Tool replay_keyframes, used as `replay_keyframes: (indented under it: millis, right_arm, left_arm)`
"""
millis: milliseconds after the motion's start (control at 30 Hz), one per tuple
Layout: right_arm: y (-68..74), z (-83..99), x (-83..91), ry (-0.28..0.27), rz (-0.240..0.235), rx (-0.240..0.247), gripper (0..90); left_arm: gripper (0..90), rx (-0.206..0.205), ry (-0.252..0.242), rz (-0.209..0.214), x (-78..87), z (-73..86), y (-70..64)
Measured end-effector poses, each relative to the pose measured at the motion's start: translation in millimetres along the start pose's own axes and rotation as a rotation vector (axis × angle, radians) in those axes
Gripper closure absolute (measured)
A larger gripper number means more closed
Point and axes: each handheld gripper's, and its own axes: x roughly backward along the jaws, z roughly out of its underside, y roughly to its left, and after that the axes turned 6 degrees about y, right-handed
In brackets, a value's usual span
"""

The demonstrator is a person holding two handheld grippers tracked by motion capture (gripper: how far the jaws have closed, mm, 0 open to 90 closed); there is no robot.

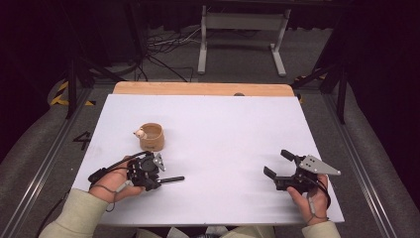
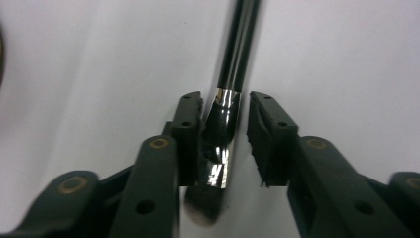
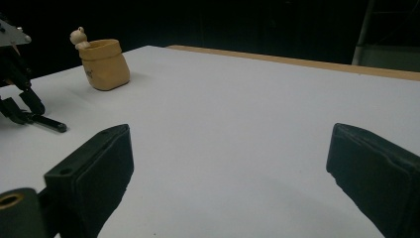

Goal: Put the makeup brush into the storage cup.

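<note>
Right, my left gripper (image 1: 159, 177) sits low at the near-left of the white table (image 1: 223, 129), jaws partly apart w/ a black makeup brush (image 2: 225, 124) lying between them. Its ferrule touches one jaw; the other stands just clear, so no firm grip. Handle pokes out to the right across the table. Tan pot (image 1: 151, 137) w/ a small figure on its rim stands just beyond. Right gripper (image 1: 276, 163) near-right, jaws wide apart, nothing in them.
</note>
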Motion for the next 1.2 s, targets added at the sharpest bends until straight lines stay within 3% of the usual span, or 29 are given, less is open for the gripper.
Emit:
replay_keyframes:
  millis: [533, 700, 967, 1200]
  right_arm:
    - [0.4, -0.6, -0.5, 0.005, -0.011, 0.011, 6.5]
    - [2.2, -2.3, -1.6, 0.008, -0.023, 0.026, 6.1]
    - [7.0, -6.0, -5.2, 0.007, -0.053, 0.041, 5.9]
    - [14.1, -9.6, -9.6, 0.009, -0.091, 0.054, 6.0]
  left_arm:
    - [76.8, 0.013, 0.007, 0.025, 1.5, 0.2, 2.4]
    - [77.0, 0.011, -0.022, 0.036, 5.8, -0.3, 3.1]
    - [77.2, -0.028, -0.057, 0.037, 18.6, -15.4, -2.2]
    - [77.4, -0.088, -0.090, 0.027, 29.4, -30.8, -8.8]
